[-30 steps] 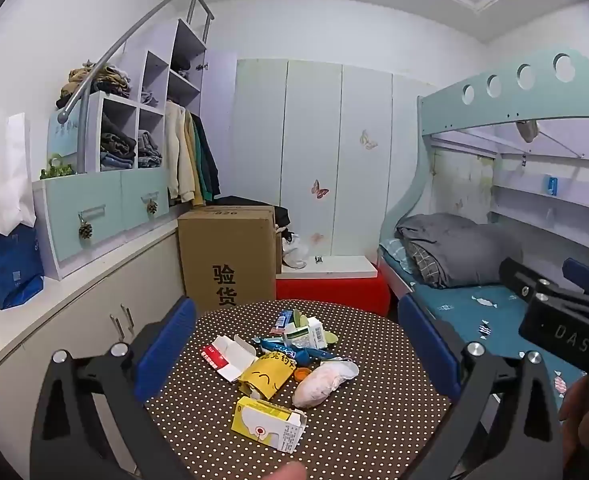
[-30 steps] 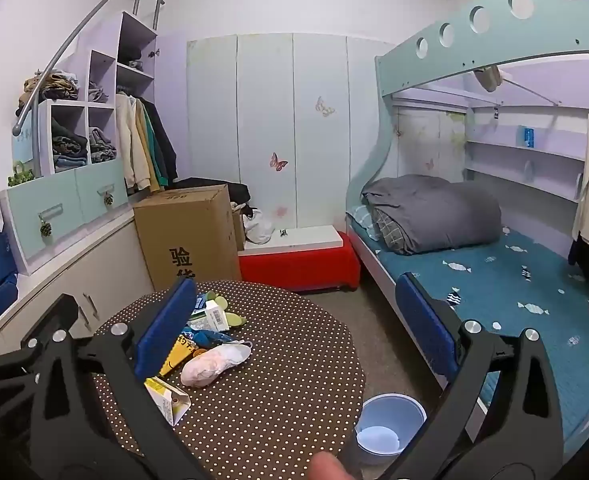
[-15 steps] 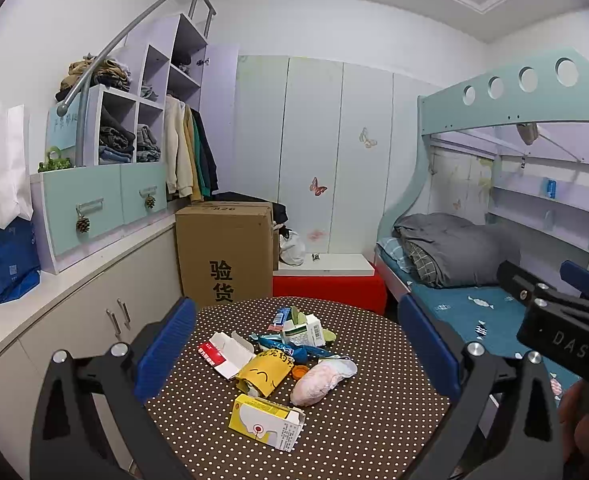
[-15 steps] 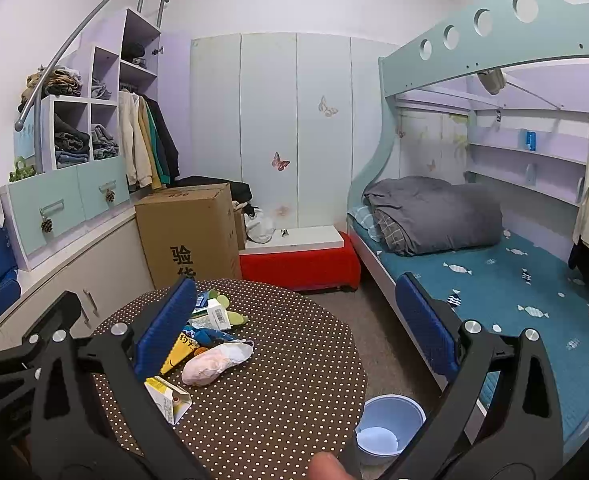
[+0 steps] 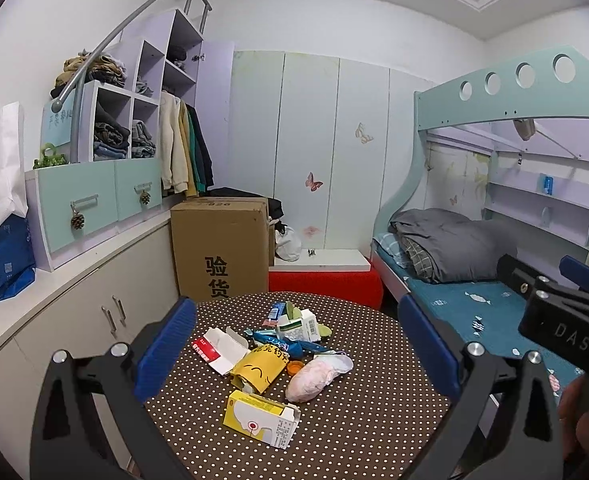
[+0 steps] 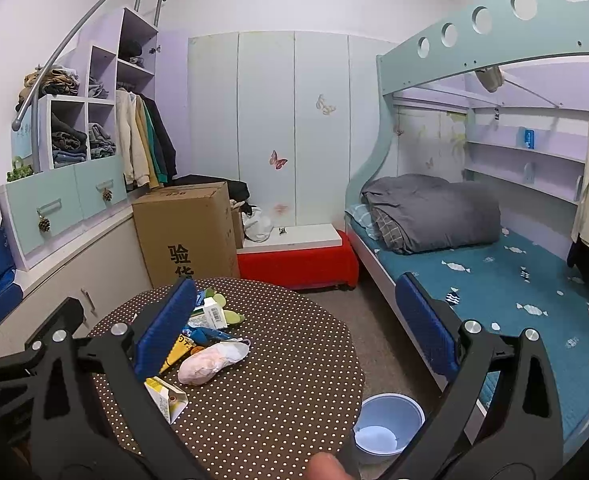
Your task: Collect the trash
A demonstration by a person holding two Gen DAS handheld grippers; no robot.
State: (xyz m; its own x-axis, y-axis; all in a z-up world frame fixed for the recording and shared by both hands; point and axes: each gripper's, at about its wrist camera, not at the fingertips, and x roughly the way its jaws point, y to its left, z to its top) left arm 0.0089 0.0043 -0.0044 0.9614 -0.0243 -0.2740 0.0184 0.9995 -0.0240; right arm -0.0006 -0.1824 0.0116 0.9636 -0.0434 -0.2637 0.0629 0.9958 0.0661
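The trash pile (image 5: 282,344) is seen on the dotted round table (image 5: 358,432), ahead of and below the wide-open, empty left gripper (image 5: 294,340). The right gripper (image 6: 294,324), also spread wide and empty, is held right of the pile. Only its view shows the blue bin (image 6: 390,420) on the floor beside the table. A cardboard box (image 5: 222,248) stands behind

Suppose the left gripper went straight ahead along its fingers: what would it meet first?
Probably the trash pile: the open left gripper points at the yellow wrapper and pink bundle on the dotted table. Depth is uncertain.
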